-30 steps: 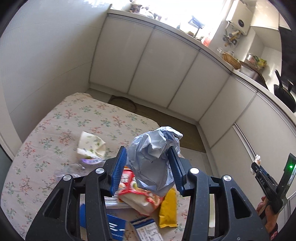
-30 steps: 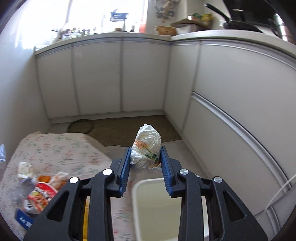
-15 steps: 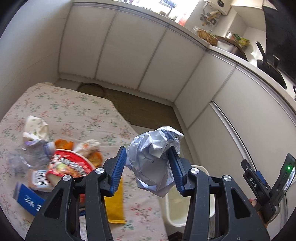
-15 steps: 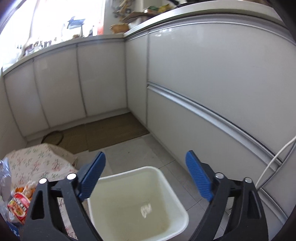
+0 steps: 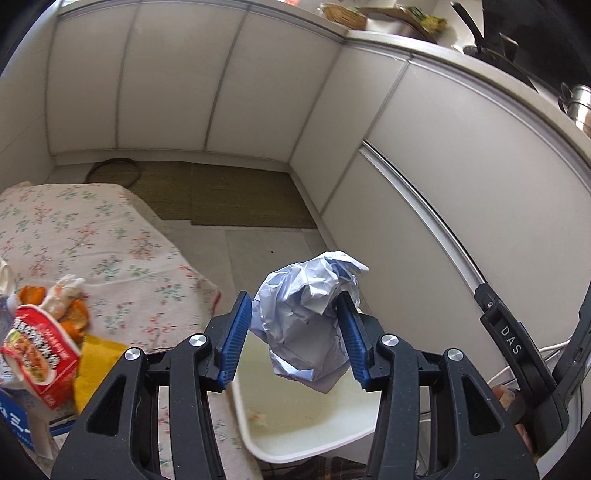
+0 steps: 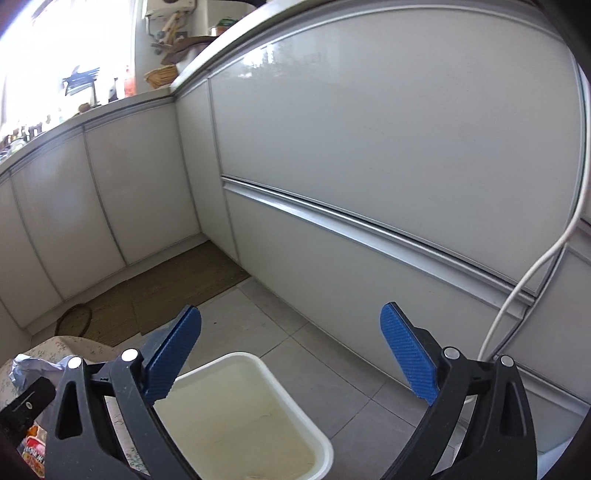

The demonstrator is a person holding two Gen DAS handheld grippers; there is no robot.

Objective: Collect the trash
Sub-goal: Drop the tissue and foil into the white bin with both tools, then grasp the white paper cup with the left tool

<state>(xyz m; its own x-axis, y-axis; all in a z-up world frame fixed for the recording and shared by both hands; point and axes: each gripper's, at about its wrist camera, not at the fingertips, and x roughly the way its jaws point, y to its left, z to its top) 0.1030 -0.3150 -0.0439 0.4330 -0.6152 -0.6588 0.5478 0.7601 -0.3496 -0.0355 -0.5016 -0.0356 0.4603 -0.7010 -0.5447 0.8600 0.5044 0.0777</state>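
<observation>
While left claw (image 5: 295, 332) grips crumpled paper (image 5: 308, 325) above white bin (image 5: 295, 446), right claw (image 6: 291, 354) opening, nothing between

Your crumpled paper (image 5: 310, 325) and the left tongs (image 5: 295, 332) cover the near rim and part of the inside of the white bin (image 5: 295, 435), so you cannot make out the small scrap (image 5: 258, 419) on its floor. The red noodle cup (image 5: 37, 354) and blue box (image 5: 18, 424) are cut off at the left edge of the left wrist view. The items on the kitchen counter (image 5: 388, 14) are blurred and cropped. In the right wrist view the bin (image 6: 306, 417) runs off the bottom.
</observation>
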